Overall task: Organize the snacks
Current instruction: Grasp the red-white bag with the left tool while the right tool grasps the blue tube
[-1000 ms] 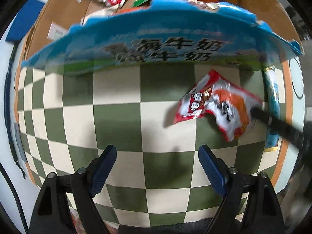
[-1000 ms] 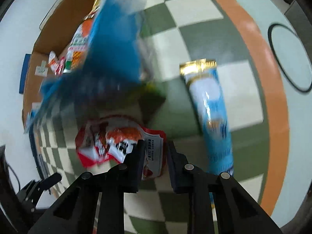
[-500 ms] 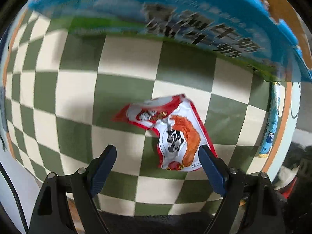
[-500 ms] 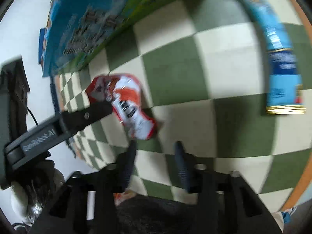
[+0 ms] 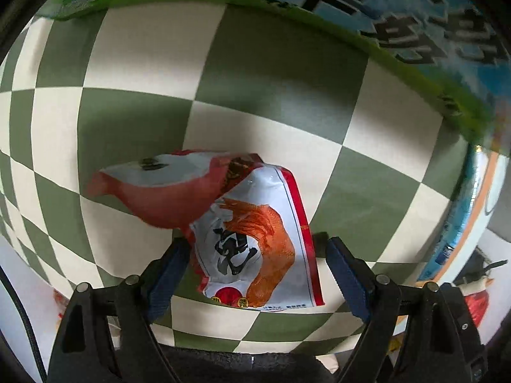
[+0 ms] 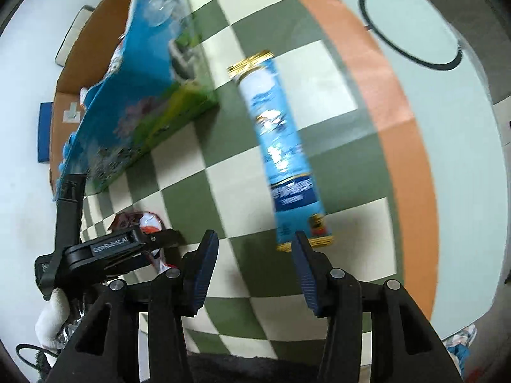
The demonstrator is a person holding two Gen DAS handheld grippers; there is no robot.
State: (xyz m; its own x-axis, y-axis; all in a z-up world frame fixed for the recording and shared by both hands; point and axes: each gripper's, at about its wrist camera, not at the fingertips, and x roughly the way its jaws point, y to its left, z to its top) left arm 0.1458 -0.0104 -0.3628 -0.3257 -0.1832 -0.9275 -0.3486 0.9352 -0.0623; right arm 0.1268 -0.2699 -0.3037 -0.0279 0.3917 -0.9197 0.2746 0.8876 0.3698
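A red, white and orange snack packet (image 5: pixel 255 239) lies crumpled on the green-and-cream checkered cloth (image 5: pixel 134 127). My left gripper (image 5: pixel 255 271) is open, its jaws on either side of the packet's near end. In the right wrist view the left gripper (image 6: pixel 127 242) covers most of the packet (image 6: pixel 148 221). My right gripper (image 6: pixel 254 271) is open and empty, just short of a long blue snack tube (image 6: pixel 281 146) lying on the cloth. A blue-and-green milk carton box (image 6: pixel 140 102) stands behind; it also fills the top of the left wrist view (image 5: pixel 399 22).
A brown cardboard box (image 6: pixel 86 60) with snacks sits behind the milk box. The cloth has an orange border (image 6: pixel 399 111) on a white table (image 6: pixel 463 166). A black ring mark (image 6: pixel 412 25) is at far right.
My left gripper has moved in over the red packet, which now lies between its jaws. My right gripper has let the packet go, opened wide and swung right to the blue tube.
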